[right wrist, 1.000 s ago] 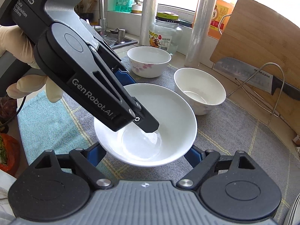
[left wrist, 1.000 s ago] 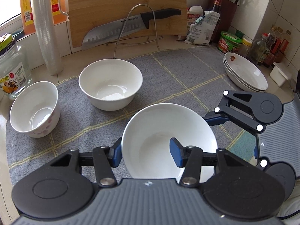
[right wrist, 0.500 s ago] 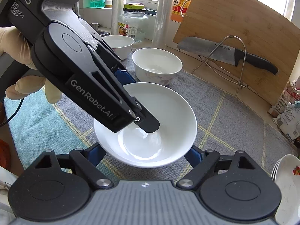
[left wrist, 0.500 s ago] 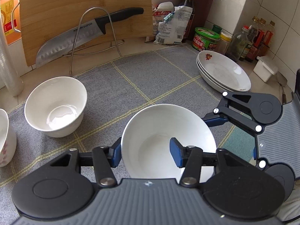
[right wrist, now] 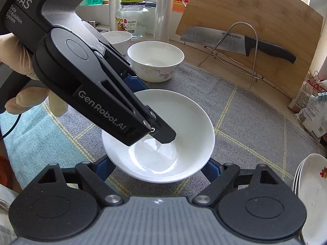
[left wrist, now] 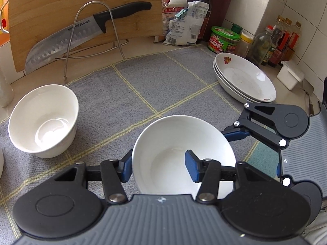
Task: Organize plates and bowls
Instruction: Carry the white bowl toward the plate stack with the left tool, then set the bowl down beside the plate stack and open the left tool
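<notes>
Your left gripper (left wrist: 158, 166) has its jaws clamped on the near wall of the plain white bowl (left wrist: 181, 149), one blue pad outside the rim and one inside, so the bowl hangs from a single edge above the grey checked mat (left wrist: 143, 85), between the deep white bowl (left wrist: 44, 120) and the stack of plates (left wrist: 245, 79). That thin-rim pinch is your main risk: glazed porcelain is slick, and any tilt or jolt could let the bowl pivot or slide out and drop onto the mat. Your right gripper (right wrist: 158, 169) sits with its jaws spread wide on either side of the bowl's base, not visibly pressing it, so it offers little support if the grip fails; closing it carelessly could knock the bowl against the left gripper's finger inside. Swinging toward the plates, you could chip a rim against the stack. Behind the deep white bowl, the knife (left wrist: 85, 32) on the wire rack (left wrist: 92, 32) reads "SUPOR", and it leans against the wooden cutting board (left wrist: 85, 6). The left gripper's body reads "GenRobot.AI" and "DAS Data Acquisition System". The glass jar (right wrist: 131, 18) beyond the floral bowl (right wrist: 155, 61) carries a label too small to read reliably.
</notes>
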